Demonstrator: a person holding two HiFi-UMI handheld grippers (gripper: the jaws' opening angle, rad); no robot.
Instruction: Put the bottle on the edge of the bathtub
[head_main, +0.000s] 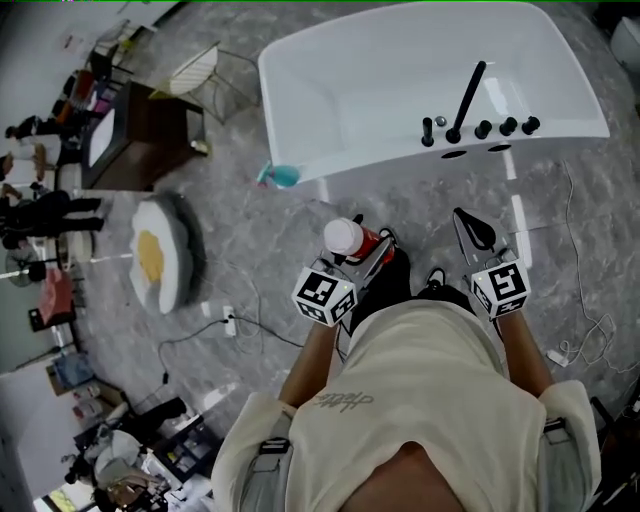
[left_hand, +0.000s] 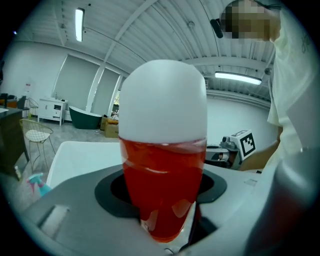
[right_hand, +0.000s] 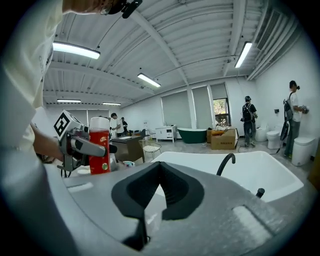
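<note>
Bathtub (head_main: 300, 130): White and freestanding on the grey floor (head_main: 260, 250), directly ahead of you. Its near side faces both grippers.

Bathtub edge (head_main: 395, 160): Nothing red stands on any part of the rim in view. The black faucet (head_main: 467, 98) and its knobs take up the right part of the near ledge, and the rim to their left is bare. Judge the placing as not yet done. What is left is to carry the bottle forward over the rim, set it down upright and let go.

Left gripper (head_main: 372, 256): You have it clamped on the bottle. The jaws stand fairly wide because the bottle's body fills the gap, with both pads against its sides. Judge the pick-up as complete.

Right gripper (head_main: 468, 226): The jaws are brought together at the tips with nothing between them. It hangs just right of the left gripper, pointing at the tub and touching nothing.

Bottle (head_main: 355, 240): Red body with red liquid inside, under a white cap. You hold it upright around its middle, clear of the floor. It is on your side of the tub, near the near wall but not over the rim. Judge it top-heavy, so keep it vertical on the way in.
</note>
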